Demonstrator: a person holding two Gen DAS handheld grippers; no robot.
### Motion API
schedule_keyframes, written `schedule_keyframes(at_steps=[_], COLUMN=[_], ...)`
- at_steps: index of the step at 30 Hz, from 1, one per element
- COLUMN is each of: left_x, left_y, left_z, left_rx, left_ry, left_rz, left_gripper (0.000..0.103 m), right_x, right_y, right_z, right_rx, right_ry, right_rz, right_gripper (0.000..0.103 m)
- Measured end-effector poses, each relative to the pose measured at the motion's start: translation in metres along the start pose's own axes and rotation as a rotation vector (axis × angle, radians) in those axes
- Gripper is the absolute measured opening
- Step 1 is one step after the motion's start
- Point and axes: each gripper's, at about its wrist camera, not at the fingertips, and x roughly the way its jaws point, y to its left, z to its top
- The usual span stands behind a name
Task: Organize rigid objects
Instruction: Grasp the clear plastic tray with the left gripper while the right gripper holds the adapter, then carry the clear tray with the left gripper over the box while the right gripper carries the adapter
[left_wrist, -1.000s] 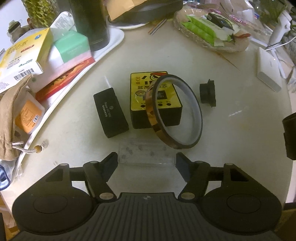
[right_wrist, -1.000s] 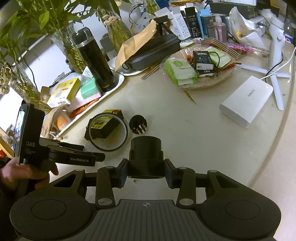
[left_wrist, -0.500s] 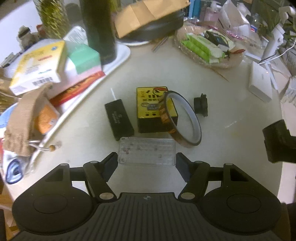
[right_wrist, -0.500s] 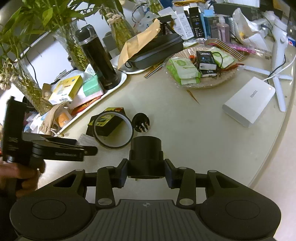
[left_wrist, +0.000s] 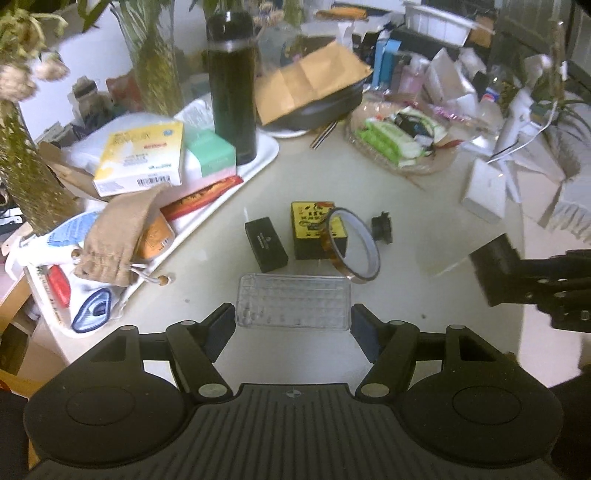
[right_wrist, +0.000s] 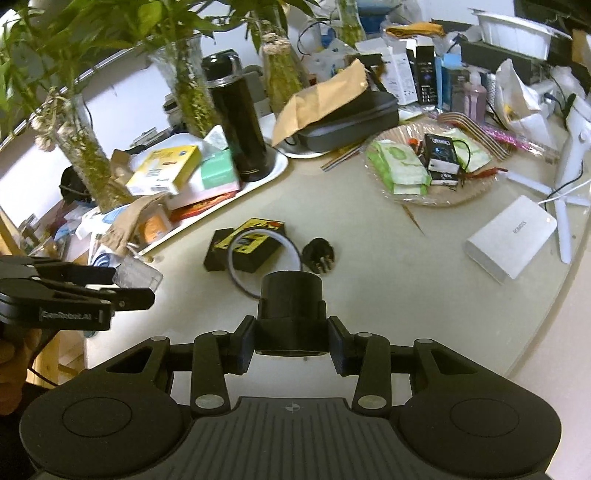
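- My left gripper (left_wrist: 293, 321) clamps a clear plastic case (left_wrist: 293, 306) at its two short ends; the case is a flat, round-cornered rectangle with a dimpled grid texture, low in the centre of the left wrist view. It also shows at the left edge of the right wrist view (right_wrist: 137, 275), off the table.
- My right gripper (right_wrist: 291, 345) is closed on a matte black adapter (right_wrist: 291, 314), a round barrel on a squarish base, in the lower middle of that frame.
- On the glossy cream table (left_wrist: 406, 206), mid-frame, lies a yellow-and-black box (left_wrist: 314, 230); a thin amber tape ring (left_wrist: 354, 245) leans tilted against its right side.
- Just left of that box sits a small matte black box (left_wrist: 266, 242), flat and rectangular.
- To the right of the ring, a small black round plug (right_wrist: 319, 254) lies with its metal pins showing.
- In the upper left, a white tray (left_wrist: 266, 160) holds a tall, glossy black flask (left_wrist: 232, 85), cardboard packets and a coarse burlap pouch (left_wrist: 118, 236).
- A smooth white rectangular block (right_wrist: 511, 238) lies at the right.
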Motion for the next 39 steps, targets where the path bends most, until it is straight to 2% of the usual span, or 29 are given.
schedule_keyframes(at_steps=[13, 18, 27, 33, 36, 39], left_x=[-0.057, -0.075, -0.086, -0.085, -0.081, -0.077], left_y=[-0.014, -0.017, -0.022, -0.021, -0.015, -0.004], left_z=[-0.023, -0.038, -0.074, -0.097, -0.107, -0.113], left_rx=[0.043, 0.047, 0.046, 0.019, -0.026, -0.112], left_ry=[-0.074, -0.081, -0.048, 0.003, 0.025, 0.05], left_rz=[-0.049, -0.073, -0.101, -0.119, -0.143, -0.215], left_gripper=[0.067, 0.068, 0.068, 0.068, 0.068, 0.071], right_x=[-0.049, -0.061, -0.074, -0.081, -0.083, -0.084], right_y=[0.022, 0.031, 0.051, 0.06, 0.063, 0.065], right_z=[-0.017, -0.029, -0.051, -0.062, -0.067, -0.073], right_rx=[-0.019, -0.005, -0.026, -0.033, -0.034, -0.033], right_ry=[-0.021, -0.013, 0.004, 0.007, 0.007, 0.009], right_rz=[-0.006, 0.024, 0.03, 0.037, 0.039, 0.043], right_gripper=[0.044, 0.044, 0.044, 0.044, 0.044, 0.044])
